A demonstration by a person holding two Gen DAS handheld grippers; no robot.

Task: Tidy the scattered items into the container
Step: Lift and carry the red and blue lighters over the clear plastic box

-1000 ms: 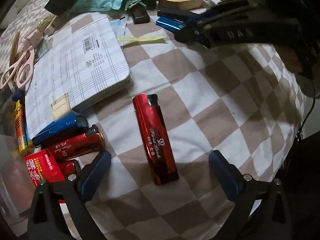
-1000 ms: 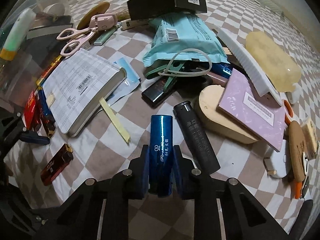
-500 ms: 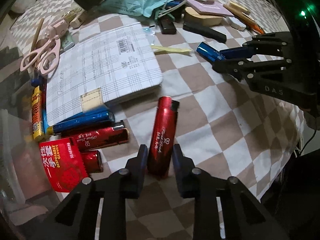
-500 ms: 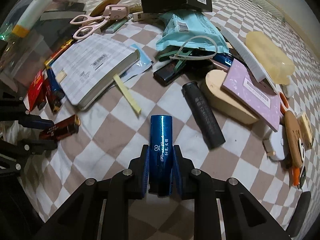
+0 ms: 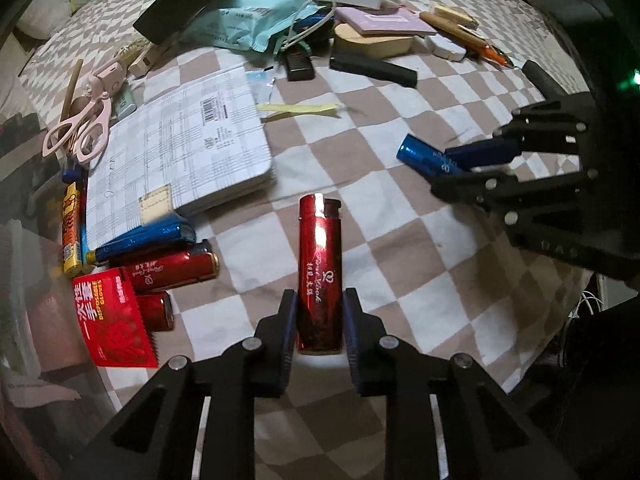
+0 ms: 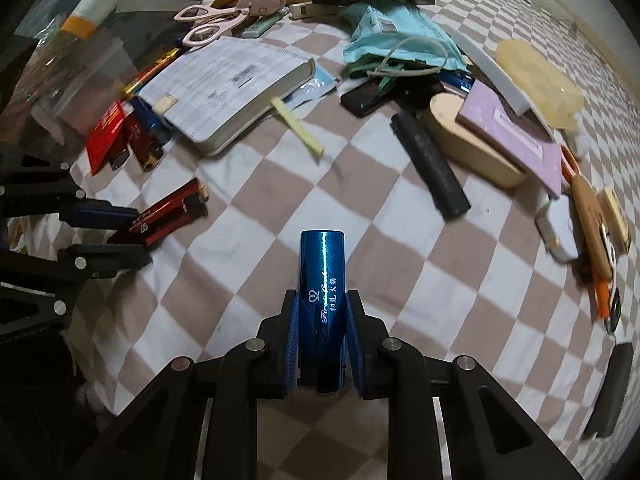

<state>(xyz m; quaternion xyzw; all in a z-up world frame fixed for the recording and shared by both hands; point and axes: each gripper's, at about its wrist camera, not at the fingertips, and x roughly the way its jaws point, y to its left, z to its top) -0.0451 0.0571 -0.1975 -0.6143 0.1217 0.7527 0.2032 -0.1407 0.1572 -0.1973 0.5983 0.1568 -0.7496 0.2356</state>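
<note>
My left gripper (image 5: 319, 330) is shut on a red lighter (image 5: 319, 272) and holds it above the checkered cloth. My right gripper (image 6: 322, 338) is shut on a blue lighter (image 6: 322, 292), also lifted off the cloth. Each shows in the other view: the right gripper with the blue lighter (image 5: 430, 159) at right, the left gripper with the red lighter (image 6: 168, 214) at left. A clear plastic container (image 6: 60, 56) stands at the far left, with several items inside.
A notebook (image 5: 176, 160) lies left of centre, with red and blue lighters (image 5: 160, 256) and a red glove packet (image 5: 108, 320) beside it. Pink scissors (image 5: 82, 128), a teal packet (image 5: 248, 20), a black lighter (image 6: 430, 168) and a wooden box (image 6: 468, 140) lie further back.
My left gripper closed on the red lighter and lifted it. My right gripper, holding the blue lighter, rose and pulled back from the pile.
</note>
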